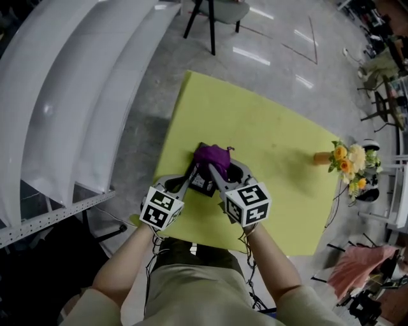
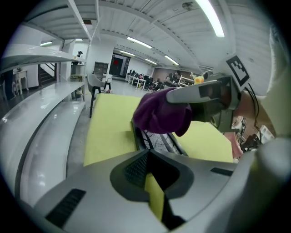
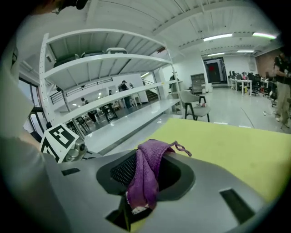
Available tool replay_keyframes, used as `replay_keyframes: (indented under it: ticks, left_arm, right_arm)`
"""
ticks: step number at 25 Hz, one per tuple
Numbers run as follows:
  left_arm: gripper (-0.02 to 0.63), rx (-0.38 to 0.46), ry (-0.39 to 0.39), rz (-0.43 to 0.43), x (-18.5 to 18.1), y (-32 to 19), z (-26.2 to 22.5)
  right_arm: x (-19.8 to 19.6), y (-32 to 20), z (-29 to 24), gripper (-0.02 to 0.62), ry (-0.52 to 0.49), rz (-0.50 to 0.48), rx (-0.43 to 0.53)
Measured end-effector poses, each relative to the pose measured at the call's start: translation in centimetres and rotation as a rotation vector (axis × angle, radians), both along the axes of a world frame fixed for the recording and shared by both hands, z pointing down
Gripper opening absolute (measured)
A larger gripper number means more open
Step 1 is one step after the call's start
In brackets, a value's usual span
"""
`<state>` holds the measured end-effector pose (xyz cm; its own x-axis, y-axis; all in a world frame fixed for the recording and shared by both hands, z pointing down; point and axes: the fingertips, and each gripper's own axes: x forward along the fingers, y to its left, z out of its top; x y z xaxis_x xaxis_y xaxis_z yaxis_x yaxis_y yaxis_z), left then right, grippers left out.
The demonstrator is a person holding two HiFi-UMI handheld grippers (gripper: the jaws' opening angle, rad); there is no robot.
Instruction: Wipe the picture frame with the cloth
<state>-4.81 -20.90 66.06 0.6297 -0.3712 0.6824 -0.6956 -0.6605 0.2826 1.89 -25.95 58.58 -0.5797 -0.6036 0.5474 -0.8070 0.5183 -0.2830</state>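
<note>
A small dark picture frame (image 1: 202, 184) stands tilted on the yellow-green table (image 1: 268, 134), between my two grippers. My left gripper (image 1: 192, 173) pinches the frame's near edge; in the left gripper view the frame (image 2: 157, 142) runs right up to the almost-closed jaw tips (image 2: 148, 153). My right gripper (image 1: 215, 170) is shut on a purple cloth (image 1: 212, 156) and holds it against the top of the frame. Seen from the left gripper, the cloth (image 2: 161, 113) covers the frame's upper part. Folds of the cloth (image 3: 145, 175) hang between the right jaws (image 3: 136, 202).
A bunch of yellow and white flowers (image 1: 349, 163) in an orange vase (image 1: 320, 158) sits near the table's right edge. White curved shelving (image 1: 76, 95) runs along the left. A chair (image 1: 213, 13) stands beyond the far edge. Stands and cables crowd the floor at right.
</note>
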Motion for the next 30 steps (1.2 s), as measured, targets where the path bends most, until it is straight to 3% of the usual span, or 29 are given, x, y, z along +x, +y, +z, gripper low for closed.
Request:
replay_keyframes:
  ticks: [3, 8, 13, 18, 23, 30]
  left_arm:
    - [0.008, -0.018, -0.005, -0.004, -0.1, 0.5, 0.6]
    - [0.008, -0.029, 0.0, -0.038, -0.1, 0.3, 0.8]
    - [0.008, -0.02, -0.012, -0.035, -0.1, 0.4, 0.8]
    - [0.008, -0.03, -0.001, -0.049, -0.2, 0.2, 0.9]
    - [0.008, -0.034, -0.017, -0.043, -0.2, 0.4, 0.9]
    - [0.008, -0.009, -0.021, -0.057, -1.0, 0.6, -0.6]
  right_arm:
    - [-2.4, 0.0, 2.3, 0.115, 0.003, -0.045, -0.032]
    - [-2.7, 1.0, 6.1, 0.115, 0.142, -0.092, -0.074]
    - [0.3, 2.8, 7.5, 0.115, 0.262, -0.116, -0.114]
    - [4.9, 4.1, 7.7, 0.114, 0.324, -0.04, -0.151]
    - [6.6, 4.6, 4.8, 0.114, 0.25, 0.024, -0.128]
    - [0.3, 3.6, -1.5, 0.112, 0.065, -0.037, -0.018]
